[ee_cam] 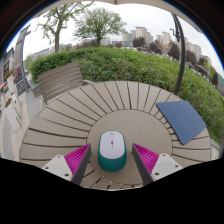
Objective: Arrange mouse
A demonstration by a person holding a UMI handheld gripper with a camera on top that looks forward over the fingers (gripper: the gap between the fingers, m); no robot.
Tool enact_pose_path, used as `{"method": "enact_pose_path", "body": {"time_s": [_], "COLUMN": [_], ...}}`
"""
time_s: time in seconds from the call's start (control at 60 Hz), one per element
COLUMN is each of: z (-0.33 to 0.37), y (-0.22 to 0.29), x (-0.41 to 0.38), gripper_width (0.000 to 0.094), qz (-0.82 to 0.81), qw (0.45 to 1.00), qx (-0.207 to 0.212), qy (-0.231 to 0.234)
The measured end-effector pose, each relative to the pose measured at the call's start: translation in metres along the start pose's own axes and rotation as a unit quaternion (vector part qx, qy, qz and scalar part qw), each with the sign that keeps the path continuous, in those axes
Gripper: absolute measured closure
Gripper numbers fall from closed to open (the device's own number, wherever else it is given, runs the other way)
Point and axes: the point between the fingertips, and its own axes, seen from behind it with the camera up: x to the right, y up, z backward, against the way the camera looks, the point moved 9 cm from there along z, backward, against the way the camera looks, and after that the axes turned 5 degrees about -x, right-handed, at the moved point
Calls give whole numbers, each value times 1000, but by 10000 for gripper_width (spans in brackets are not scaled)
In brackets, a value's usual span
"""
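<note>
A white mouse with a teal base (112, 150) lies on a round slatted wooden table (100, 105). It sits between my two fingers, whose pink pads (76, 158) stand either side of it with a visible gap on each side. My gripper (112, 160) is open around the mouse, which rests on the table. A dark blue mouse mat (184, 120) lies on the table beyond and to the right of the fingers.
A wooden bench or chair (60, 78) stands at the table's far left. A green hedge (140, 65) runs behind the table, with trees and buildings beyond. Bare table slats lie ahead of the mouse.
</note>
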Motion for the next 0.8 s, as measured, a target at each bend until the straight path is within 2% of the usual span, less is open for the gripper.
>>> {"method": "enact_pose_path", "body": {"time_s": [0.2, 0.217, 0.233, 0.25, 0.317, 0.433, 0.55, 0.7, 0.75, 0.8], "z": [-4, -4, -4, -4, -4, 13, 38, 40, 24, 13], "y": [4, 4, 5, 5, 9, 38, 101, 171, 174, 175], "x": [-6, -6, -6, -4, 5, 18, 67, 175, 206, 236], "gripper_width": [103, 180, 356, 490, 516, 516, 516, 516, 517, 518], "qz": [5, 7, 11, 14, 11, -34, -44, 2, 1, -13], "qw": [1000, 1000, 1000, 1000, 1000, 999, 998, 996, 996, 997], "qx": [3, 3, 3, 3, -9, -16, 23, 85, 83, 71], "qy": [0, 1, 3, -1, -11, 25, 44, -6, -21, -16]}}
